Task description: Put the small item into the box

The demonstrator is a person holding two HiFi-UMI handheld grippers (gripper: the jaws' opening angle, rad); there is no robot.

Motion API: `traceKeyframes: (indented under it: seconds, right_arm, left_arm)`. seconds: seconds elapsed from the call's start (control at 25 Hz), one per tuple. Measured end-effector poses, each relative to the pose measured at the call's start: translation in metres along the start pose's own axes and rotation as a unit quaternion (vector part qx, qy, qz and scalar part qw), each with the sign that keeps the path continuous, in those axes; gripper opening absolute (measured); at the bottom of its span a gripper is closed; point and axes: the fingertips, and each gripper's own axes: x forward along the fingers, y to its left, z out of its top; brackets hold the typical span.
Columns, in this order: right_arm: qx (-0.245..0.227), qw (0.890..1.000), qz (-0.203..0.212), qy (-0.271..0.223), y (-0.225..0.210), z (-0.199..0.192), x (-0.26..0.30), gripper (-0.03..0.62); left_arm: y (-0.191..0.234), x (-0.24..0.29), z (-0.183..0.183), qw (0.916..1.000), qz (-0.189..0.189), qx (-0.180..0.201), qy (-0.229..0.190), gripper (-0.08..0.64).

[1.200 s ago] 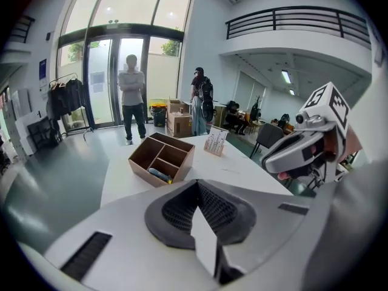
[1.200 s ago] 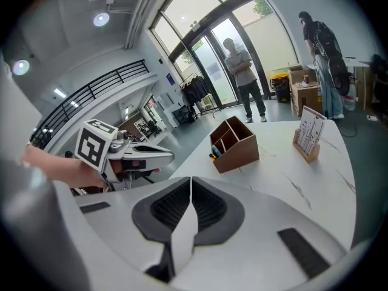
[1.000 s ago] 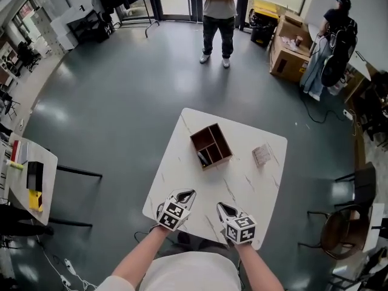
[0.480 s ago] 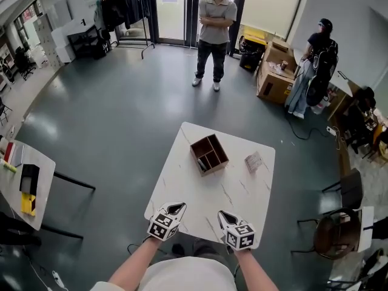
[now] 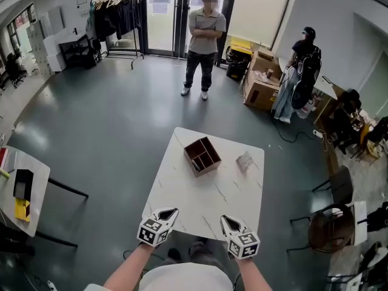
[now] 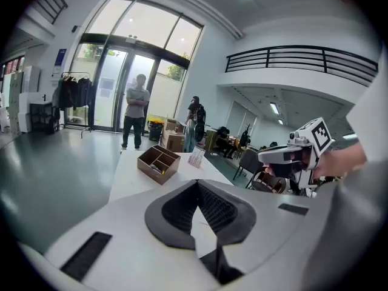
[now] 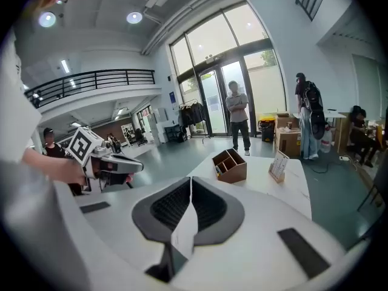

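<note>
A brown open box point(image 5: 202, 156) with dividers stands on the far half of the white table point(image 5: 200, 205); something dark lies in one compartment. The small item, a pale packet point(image 5: 244, 161), sits to the box's right, apart from it. Both show ahead in the left gripper view, box point(image 6: 159, 162) and packet point(image 6: 196, 157), and in the right gripper view, box point(image 7: 230, 165) and packet point(image 7: 279, 165). My left gripper point(image 5: 170, 211) and right gripper point(image 5: 226, 219) hover at the table's near edge, far from both. Each is shut with nothing between its jaws.
A person point(image 5: 204, 38) stands with folded arms beyond the table. Cardboard boxes point(image 5: 260, 83) and another person point(image 5: 300, 65) are at the far right. A chair point(image 5: 330, 226) stands right of the table, and a side table point(image 5: 18, 187) at the left.
The head view has pulled back, so the table looks smaller and farther. Both grippers have drifted back toward the near edge, still shut. Box and packet have not moved.
</note>
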Motion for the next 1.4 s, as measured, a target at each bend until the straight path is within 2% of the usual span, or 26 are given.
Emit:
traceKeyframes:
  seconds: [0.24, 0.68, 1.4]
  right_arm:
    - [0.016, 0.999, 0.01, -0.028, 0.001, 0.014, -0.023, 0.028]
    - [-0.018, 0.998, 0.038, -0.047, -0.035, 0.043, -0.051, 0.026]
    - [-0.018, 0.997, 0.05, -0.051, -0.051, 0.031, -0.066, 0.026]
  left_arm:
    - [-0.023, -0.014, 0.011, 0.9998, -0.009, 0.012, -0.009, 0.014]
    - [-0.053, -0.014, 0.031, 0.9991, 0.021, 0.0, -0.036, 0.014]
    - [-0.064, -0.013, 0.031, 0.9981, 0.044, -0.005, -0.043, 0.014]
